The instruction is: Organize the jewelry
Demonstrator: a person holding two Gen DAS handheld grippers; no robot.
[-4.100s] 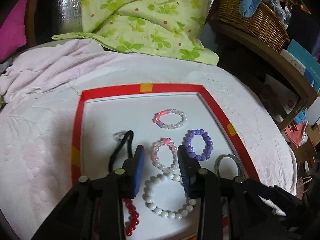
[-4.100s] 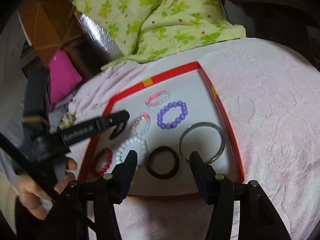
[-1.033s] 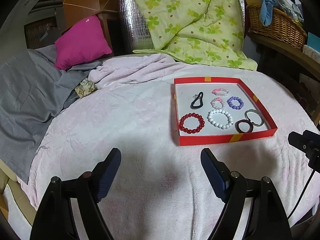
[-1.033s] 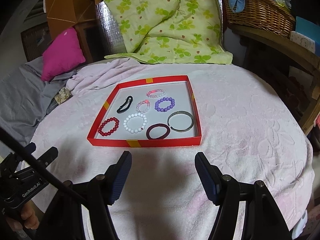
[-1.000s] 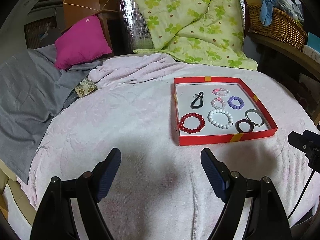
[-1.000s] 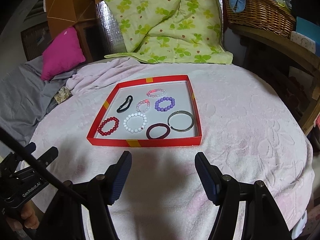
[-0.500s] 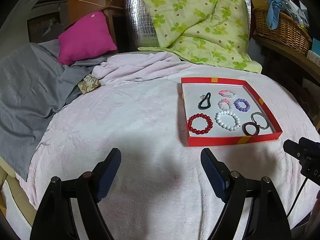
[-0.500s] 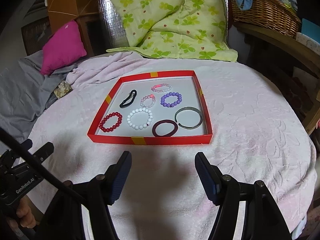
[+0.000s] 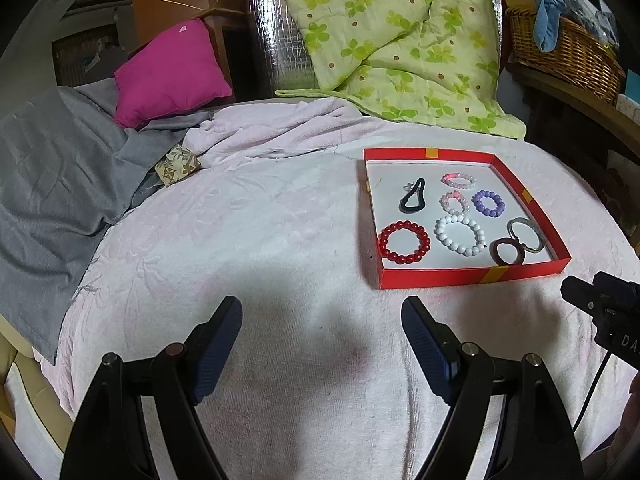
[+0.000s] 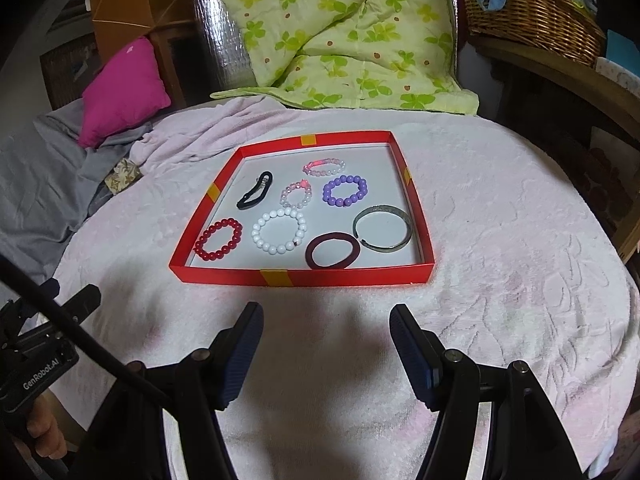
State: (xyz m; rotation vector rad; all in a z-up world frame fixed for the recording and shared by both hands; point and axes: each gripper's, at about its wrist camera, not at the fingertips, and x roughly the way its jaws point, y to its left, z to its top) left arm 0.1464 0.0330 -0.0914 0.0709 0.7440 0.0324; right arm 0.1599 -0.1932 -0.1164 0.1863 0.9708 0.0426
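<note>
My left gripper and right gripper both hung wide open and empty, short of the red tray. All the jewelry lay inside it. The metal bangle, near the tray's right edge, looked stiff and slippery; I judged its rim the best hold.

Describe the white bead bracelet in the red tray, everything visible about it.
The white bead bracelet is a closed ring of round, glossy, opaque white beads, with one small dark spot at a bead on its right side. It lies flat on the pale floor of the red tray, near the front, between the red bead bracelet and the dark maroon band. Nothing touches it.
</note>
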